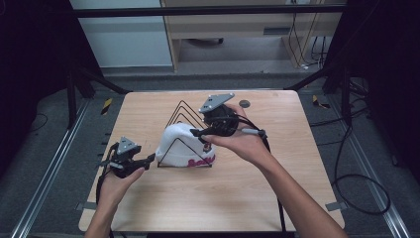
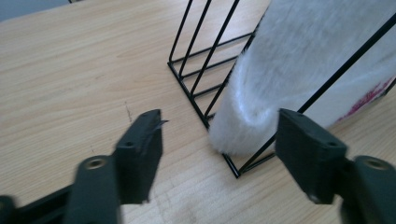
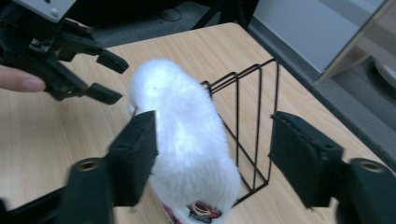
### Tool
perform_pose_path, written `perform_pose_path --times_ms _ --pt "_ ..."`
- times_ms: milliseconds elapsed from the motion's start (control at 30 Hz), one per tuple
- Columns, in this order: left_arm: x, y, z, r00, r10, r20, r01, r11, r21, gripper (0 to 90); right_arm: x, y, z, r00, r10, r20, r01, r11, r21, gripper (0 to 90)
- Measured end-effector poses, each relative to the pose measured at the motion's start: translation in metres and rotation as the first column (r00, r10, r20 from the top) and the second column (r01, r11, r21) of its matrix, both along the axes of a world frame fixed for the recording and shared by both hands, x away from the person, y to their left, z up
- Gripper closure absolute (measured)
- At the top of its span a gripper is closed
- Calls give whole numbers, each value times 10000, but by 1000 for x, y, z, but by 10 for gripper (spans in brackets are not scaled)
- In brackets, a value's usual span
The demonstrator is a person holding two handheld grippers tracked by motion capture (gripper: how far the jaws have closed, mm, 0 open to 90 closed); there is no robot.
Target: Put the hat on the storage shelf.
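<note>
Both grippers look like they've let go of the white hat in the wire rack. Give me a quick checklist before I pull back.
1. Left gripper jaws apart, nothing pinched: ok.
2. Right gripper jaws apart above the white hat, pads not pressing it: ok.
3. Hat seated between the triangular wires of the black wire rack: ok.
4. Hat fabric free of the left jaws: cannot tell; its edge lies close to one pad.
5. Rack standing upright on the table: ok.
</note>
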State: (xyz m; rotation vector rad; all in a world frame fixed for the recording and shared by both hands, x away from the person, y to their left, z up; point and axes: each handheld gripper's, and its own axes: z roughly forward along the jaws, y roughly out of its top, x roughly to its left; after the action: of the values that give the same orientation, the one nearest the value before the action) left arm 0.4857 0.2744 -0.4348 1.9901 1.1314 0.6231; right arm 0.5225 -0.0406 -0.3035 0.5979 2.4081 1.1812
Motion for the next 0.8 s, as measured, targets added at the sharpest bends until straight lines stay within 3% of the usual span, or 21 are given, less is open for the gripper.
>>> perform_pose_path --times_ms 33,167,467,800 --pt "0 0 -1 10000 -12 -60 12 10000 52 293 0 0 0 10000 0 0 0 10000 0 262" --pt "-1 2 -2 9997 143 -185 -142 9999 86 128 -2 -15 4 9982 -580 181 578 9983 105 145" --pt "-3 11 -9 9990 3 -442 1 10000 79 65 -6 -55 2 9858 -1636 369 1615 9853 554 66" --pt "-4 24 -16 9982 200 -570 -191 9997 171 61 -13 -114 -32 9665 -2568 31 2563 9654 474 86"
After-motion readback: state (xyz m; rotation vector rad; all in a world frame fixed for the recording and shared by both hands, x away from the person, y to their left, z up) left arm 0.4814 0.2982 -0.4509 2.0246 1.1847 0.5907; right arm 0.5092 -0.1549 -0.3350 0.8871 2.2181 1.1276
